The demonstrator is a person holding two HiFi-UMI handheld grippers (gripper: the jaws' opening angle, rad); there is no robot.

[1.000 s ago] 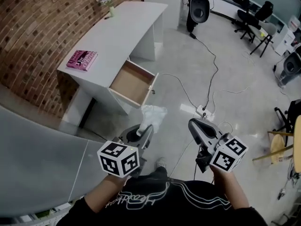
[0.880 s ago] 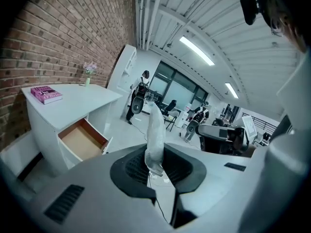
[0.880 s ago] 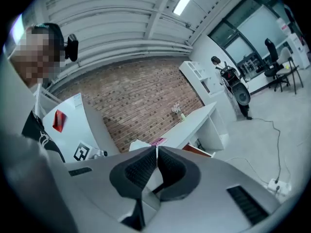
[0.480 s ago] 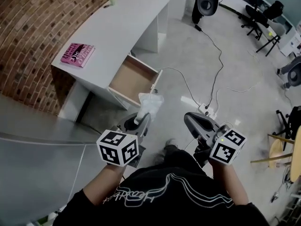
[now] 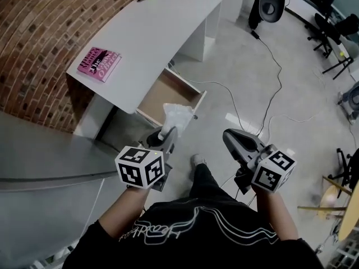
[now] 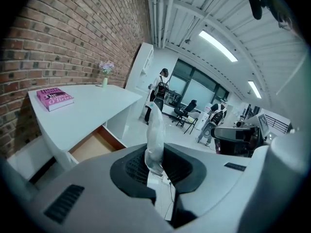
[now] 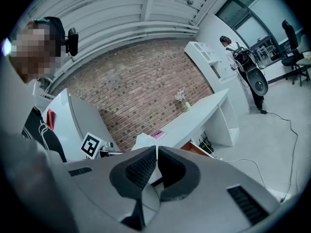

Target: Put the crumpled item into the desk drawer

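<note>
Head view: left gripper (image 5: 166,136) fingers pinching crumpled item (image 5: 178,115), right gripper (image 5: 231,139) fingers pressed together; carry squarely over drawer (image 5: 165,92) before releasing

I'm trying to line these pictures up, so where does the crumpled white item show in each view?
Head view: the crumpled item is at centre, held by the left gripper, by the open drawer.
Left gripper view: centre, pinched upright between the jaws.
Right gripper view: lower centre, a white corner.
Shared landmark: the pink book on the desk.
</note>
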